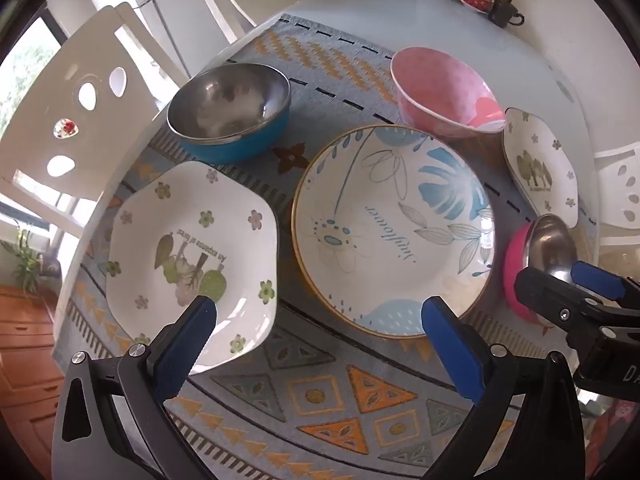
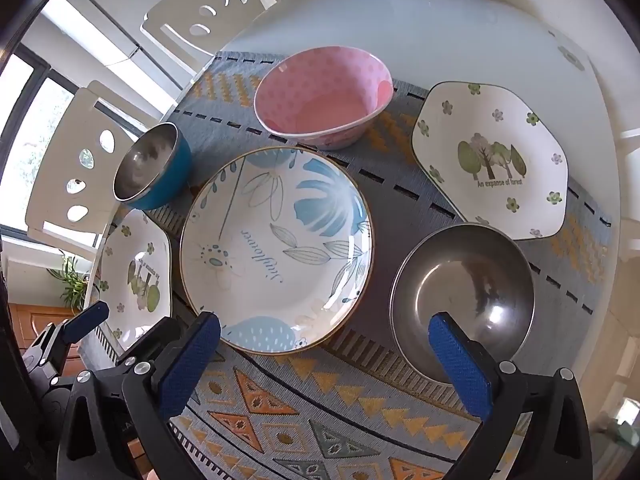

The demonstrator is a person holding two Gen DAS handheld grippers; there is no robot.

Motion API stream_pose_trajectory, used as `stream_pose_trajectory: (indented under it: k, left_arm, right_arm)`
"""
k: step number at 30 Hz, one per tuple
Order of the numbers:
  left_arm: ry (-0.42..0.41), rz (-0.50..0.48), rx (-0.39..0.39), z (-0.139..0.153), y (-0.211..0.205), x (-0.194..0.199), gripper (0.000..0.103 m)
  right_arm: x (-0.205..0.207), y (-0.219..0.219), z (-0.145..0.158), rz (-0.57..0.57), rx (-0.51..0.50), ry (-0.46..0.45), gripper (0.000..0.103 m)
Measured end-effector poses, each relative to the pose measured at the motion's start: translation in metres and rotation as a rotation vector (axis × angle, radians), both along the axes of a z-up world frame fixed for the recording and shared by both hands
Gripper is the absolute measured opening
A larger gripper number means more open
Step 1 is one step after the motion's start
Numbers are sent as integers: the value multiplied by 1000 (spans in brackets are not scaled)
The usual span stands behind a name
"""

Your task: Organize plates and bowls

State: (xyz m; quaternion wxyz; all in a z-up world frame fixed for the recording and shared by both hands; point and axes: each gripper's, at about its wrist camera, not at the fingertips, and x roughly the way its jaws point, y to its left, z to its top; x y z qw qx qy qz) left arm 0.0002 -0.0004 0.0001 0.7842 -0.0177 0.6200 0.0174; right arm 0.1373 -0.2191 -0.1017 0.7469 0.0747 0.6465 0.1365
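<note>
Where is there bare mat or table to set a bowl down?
Free: the patterned mat nearest the tongs, in front of the round plate, and the bare white tabletop beyond the pink bowl. Crowded: the middle band, where plates and bowls sit close together across the mat.

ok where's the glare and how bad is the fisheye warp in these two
Left wrist view: window light blown out at left, sheen on the round plate, table edge bowed by the lens. Right wrist view: a bright hotspot inside the steel bowl, chairs curved near the rim. Both sharp at centre.
</note>
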Motion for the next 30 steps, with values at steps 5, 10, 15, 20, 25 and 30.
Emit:
stream_pose_trajectory:
  k: [5,10,15,20,25,30]
  left_arm:
    - [-3,-13,25,0,-2,2,102]
    - [11,-20,24,1,2,4,102]
    - [-7,-11,32,1,2,1,102]
    - [-19,-7,38,2,4,0,102]
    - [-34,-9,44,4,5,-1,102]
    - [-44,-7,45,5,6,-2,102]
  right_arm:
    - [0,4,-1,10,4,5,103]
    - [0,11,-1,27,2,4,103]
    - [1,13,-2,32,2,10,103]
    - [0,15,-1,35,-8,8,103]
    - [0,16,1,35,-10,5,103]
    - [-2,18,2,33,-7,4,103]
